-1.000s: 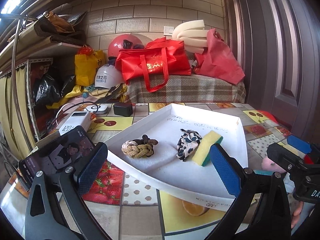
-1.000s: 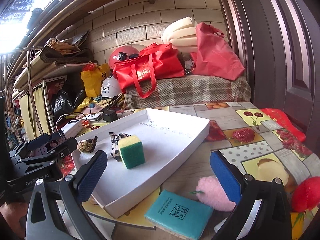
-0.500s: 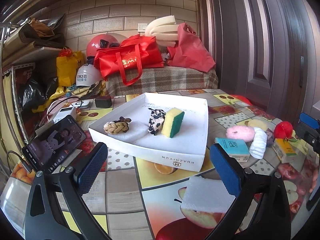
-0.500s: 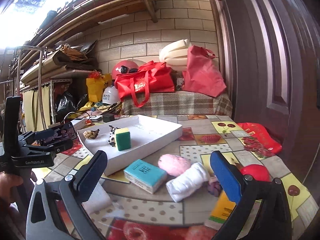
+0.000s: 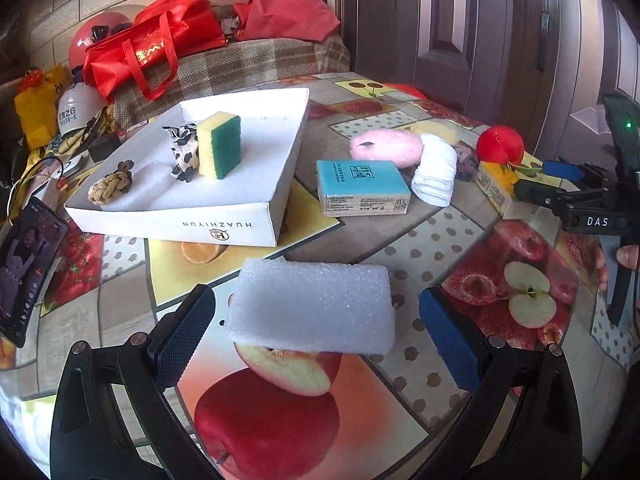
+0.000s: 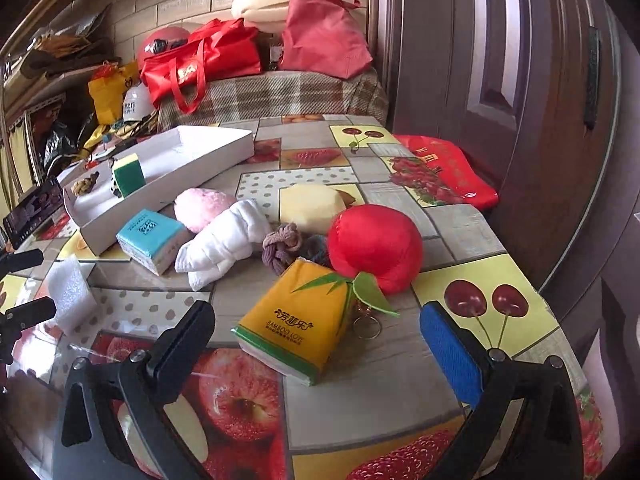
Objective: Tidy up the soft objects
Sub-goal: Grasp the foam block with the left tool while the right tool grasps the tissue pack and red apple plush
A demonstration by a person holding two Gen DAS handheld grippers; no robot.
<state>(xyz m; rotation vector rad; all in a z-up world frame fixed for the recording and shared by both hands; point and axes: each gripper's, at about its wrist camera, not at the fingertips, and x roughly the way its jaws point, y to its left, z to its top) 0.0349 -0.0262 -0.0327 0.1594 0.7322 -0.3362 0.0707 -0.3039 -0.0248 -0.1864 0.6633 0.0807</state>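
Note:
My left gripper is open, its jaws on either side of a white foam block lying on the table, not touching it. The white tray beyond holds a green-yellow sponge, a spotted cloth, a rope knot and a white foam piece. My right gripper is open just before a yellow tissue pack and a red plush fruit. A pink puff, a rolled white cloth, a purple knot and a blue tissue pack lie behind.
A phone leans at the table's left edge. A yellow sponge and a red pouch lie toward the door on the right. Bags and helmets are piled behind the table. The other gripper shows at the right of the left wrist view.
Both grippers have pulled back from the tray and lowered toward the table's near side. The foam block now lies between the left jaws; the yellow tissue pack is before the right ones.

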